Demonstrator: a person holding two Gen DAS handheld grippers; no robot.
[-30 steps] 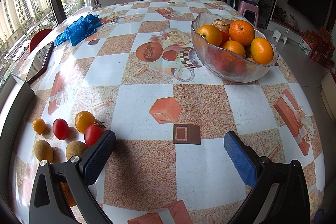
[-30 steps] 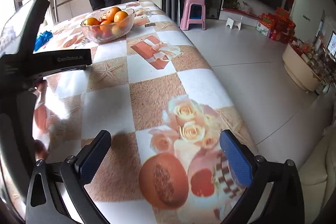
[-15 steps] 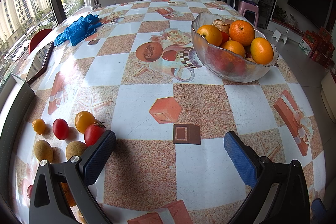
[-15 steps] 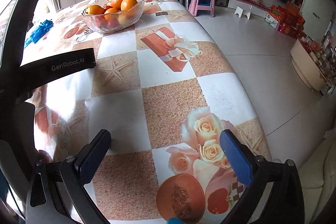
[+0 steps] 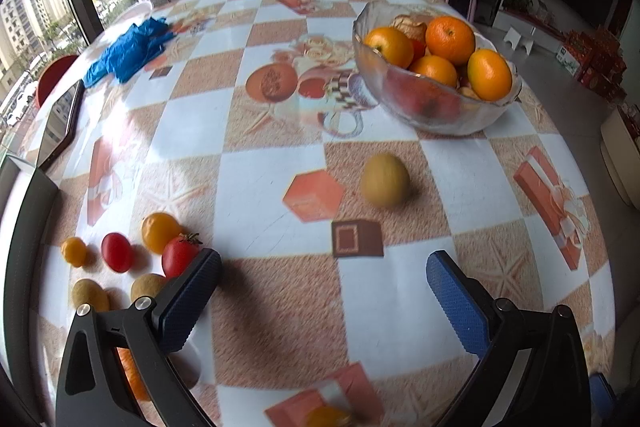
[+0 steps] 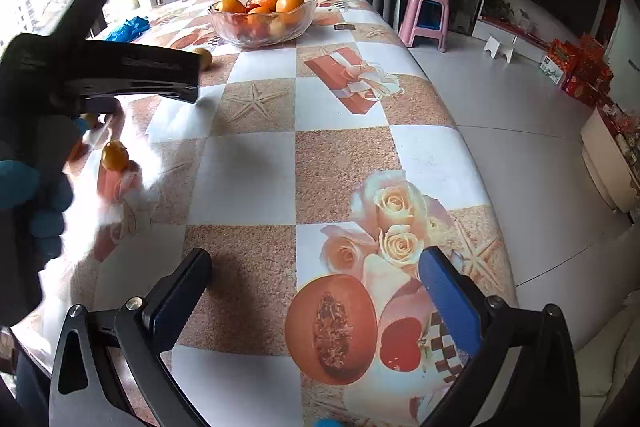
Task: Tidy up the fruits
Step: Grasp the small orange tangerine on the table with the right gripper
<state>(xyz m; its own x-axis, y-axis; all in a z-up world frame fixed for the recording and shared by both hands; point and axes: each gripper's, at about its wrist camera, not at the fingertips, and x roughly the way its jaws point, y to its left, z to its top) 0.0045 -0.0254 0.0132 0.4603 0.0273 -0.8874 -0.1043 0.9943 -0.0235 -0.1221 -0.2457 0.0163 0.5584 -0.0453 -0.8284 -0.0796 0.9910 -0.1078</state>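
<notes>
At upper right of the left wrist frame, a glass bowl (image 5: pixel 436 115) held oranges (image 5: pixel 450 41) piled over reddish fruit. A yellow-green fruit (image 5: pixel 385 179) lay blurred at frame centre, just below the bowl. Small tomatoes (image 5: pixel 178 255) clustered at lower left. The left gripper (image 5: pixel 320 291) and right gripper (image 6: pixel 314 291) both stood spread wide, empty.

Bowl (image 5: pixel 432 115): clear glass, wavy rim; tablecloth (image 5: pixel 256 131): glossy printed plastic; gripper pads (image 5: pixel 456 303): blue, rough-textured; oranges (image 5: pixel 450 35): dimpled peel; gloves (image 5: pixel 128 47): crumpled blue
</notes>
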